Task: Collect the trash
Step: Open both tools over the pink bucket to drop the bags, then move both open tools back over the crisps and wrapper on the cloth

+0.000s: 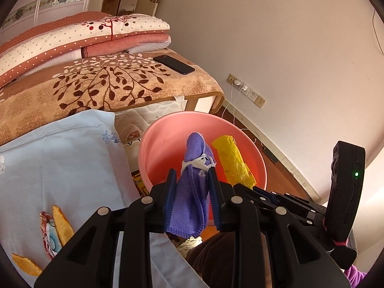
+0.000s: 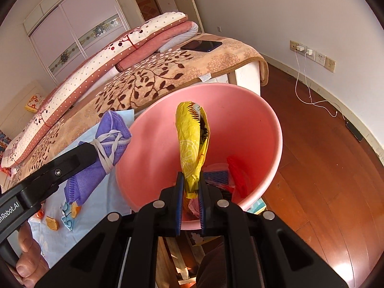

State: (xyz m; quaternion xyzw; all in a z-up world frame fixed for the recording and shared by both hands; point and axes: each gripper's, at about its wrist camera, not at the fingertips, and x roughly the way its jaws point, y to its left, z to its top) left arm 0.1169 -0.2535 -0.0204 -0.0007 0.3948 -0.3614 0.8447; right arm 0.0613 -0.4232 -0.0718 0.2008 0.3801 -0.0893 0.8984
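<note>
The left tongs [image 1: 192, 175] grip a folded purple face mask wrapped in its white ear loops [image 1: 195, 165], held over the round pink plastic basin [image 1: 156, 144]. At its 3 o'clock, the right tongs [image 2: 191, 176] pinch a crumpled yellow plastic wrapper [image 2: 192, 144] above the basin's inside, where red scraps [image 2: 236, 175] lie.

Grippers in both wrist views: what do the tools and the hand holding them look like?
Both are matte black plastic linkages with round silver pivot pins and blue ribbed pads lining the fingers. The left claw carries white lettering ending "mRobot.AI" on its side, seen from the right wrist view, gripped by a bare hand. Beside the right claw, a black camera unit shows a green light.
</note>
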